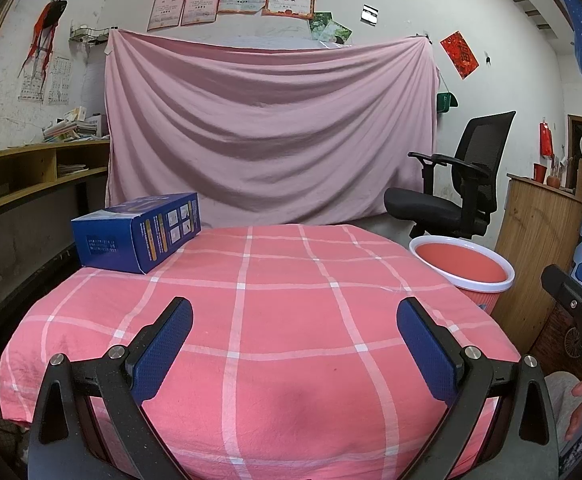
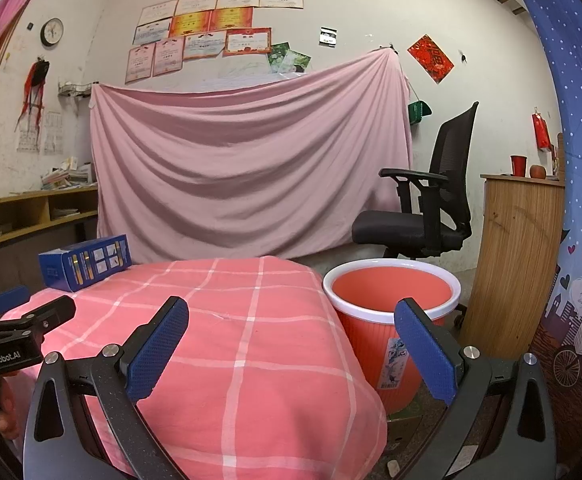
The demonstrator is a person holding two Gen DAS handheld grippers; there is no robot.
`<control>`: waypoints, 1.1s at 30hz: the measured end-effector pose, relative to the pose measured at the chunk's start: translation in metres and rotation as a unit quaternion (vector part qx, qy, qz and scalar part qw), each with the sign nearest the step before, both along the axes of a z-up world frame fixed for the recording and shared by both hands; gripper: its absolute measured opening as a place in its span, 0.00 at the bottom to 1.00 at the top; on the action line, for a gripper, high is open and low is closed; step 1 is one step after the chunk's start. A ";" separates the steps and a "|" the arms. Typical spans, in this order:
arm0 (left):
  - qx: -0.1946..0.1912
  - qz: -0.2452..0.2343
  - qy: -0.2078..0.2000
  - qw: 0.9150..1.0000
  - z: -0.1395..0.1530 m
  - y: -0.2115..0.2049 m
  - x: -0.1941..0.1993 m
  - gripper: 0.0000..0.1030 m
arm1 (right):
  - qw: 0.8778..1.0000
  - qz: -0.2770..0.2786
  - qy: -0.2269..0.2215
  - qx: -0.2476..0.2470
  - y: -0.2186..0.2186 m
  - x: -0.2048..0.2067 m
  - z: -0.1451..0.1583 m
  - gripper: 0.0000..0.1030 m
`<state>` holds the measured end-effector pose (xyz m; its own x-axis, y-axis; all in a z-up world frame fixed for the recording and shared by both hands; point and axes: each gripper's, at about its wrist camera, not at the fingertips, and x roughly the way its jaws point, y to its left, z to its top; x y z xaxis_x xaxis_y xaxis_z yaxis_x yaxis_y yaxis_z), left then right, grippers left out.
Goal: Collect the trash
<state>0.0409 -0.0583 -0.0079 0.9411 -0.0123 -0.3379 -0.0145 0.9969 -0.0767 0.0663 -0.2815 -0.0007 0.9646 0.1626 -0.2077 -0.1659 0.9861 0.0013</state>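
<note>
A blue cardboard box (image 1: 137, 232) lies on its side at the far left corner of the table covered in a pink checked cloth (image 1: 283, 320); it also shows in the right wrist view (image 2: 85, 262). An orange bin with a white rim (image 1: 463, 266) stands on the floor to the right of the table, and looks empty in the right wrist view (image 2: 391, 312). My left gripper (image 1: 295, 344) is open and empty over the table's near edge. My right gripper (image 2: 291, 344) is open and empty, between the table's right corner and the bin.
A black office chair (image 1: 455, 184) stands behind the bin. A wooden cabinet (image 2: 515, 264) stands right of the bin. A pink sheet (image 1: 267, 128) hangs on the back wall. Wooden shelves (image 1: 31, 176) with papers run along the left wall.
</note>
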 end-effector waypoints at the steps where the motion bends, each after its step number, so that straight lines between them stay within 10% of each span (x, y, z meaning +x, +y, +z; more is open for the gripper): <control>1: 0.000 0.000 0.000 1.000 0.000 0.000 0.000 0.97 | 1.000 0.000 0.000 0.000 0.000 0.000 0.000 1.00; 33: 0.000 0.000 0.001 1.000 0.000 0.000 0.000 0.97 | 1.000 0.000 0.002 -0.001 0.005 -0.001 -0.002 1.00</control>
<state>0.0412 -0.0585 -0.0077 0.9406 -0.0130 -0.3393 -0.0140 0.9969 -0.0769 0.0652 -0.2761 -0.0023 0.9636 0.1626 -0.2120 -0.1662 0.9861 0.0006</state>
